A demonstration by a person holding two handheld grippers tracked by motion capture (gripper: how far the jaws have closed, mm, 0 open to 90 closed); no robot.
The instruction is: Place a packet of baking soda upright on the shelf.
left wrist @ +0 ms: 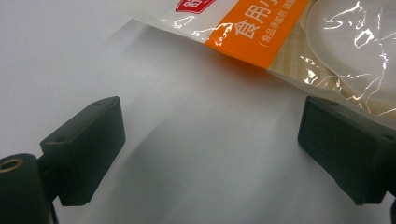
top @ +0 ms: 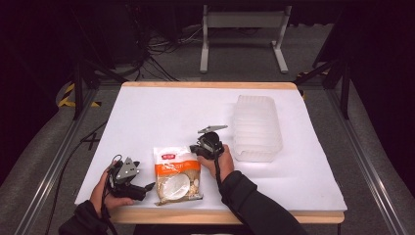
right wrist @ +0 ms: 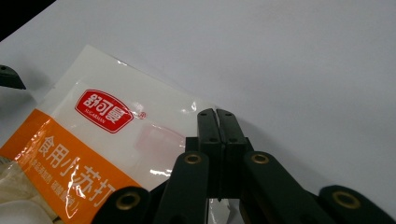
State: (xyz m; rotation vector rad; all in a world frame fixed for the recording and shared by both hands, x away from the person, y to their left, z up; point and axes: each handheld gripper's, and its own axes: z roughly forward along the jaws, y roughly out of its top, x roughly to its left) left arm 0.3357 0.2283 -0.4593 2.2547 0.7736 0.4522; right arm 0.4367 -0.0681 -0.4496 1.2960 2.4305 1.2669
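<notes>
your right gripper's [right wrist: 217,114] fingers [right wrist: 208,128] are clenched together, tip to tip, at the top right corner of the packet [right wrist: 88,140]. in the right gripper view they lie over the clear sealed edge of that corner; whether they actually pinch the film cannot be told, since the tips show closed with nothing visible between them. your left gripper's [left wrist: 210,154] fingers [left wrist: 88,144] are released and spread wide, low over the white surface [left wrist: 70,46], with the packet's lower left edge just beyond them. the right-hand finger in that view touches or nearly touches the packet's film; bare surface lies between the two fingers.

the packet [top: 176,175] lies flat near the front edge of the surface [top: 161,112], between your two hands. it is a clear plastic bag with a white top bearing a red logo, an orange band with white characters, and a pale round shape printed below.

from the packet, your left hand [top: 108,193] and left gripper [top: 147,187] sit just beside its lower left side. your right hand [top: 222,161] and right gripper [top: 193,149] sit against its upper right corner. a translucent ribbed plastic container [top: 256,127] stands upside down to the packet's upper right, apart from it and just beyond your right hand.
</notes>
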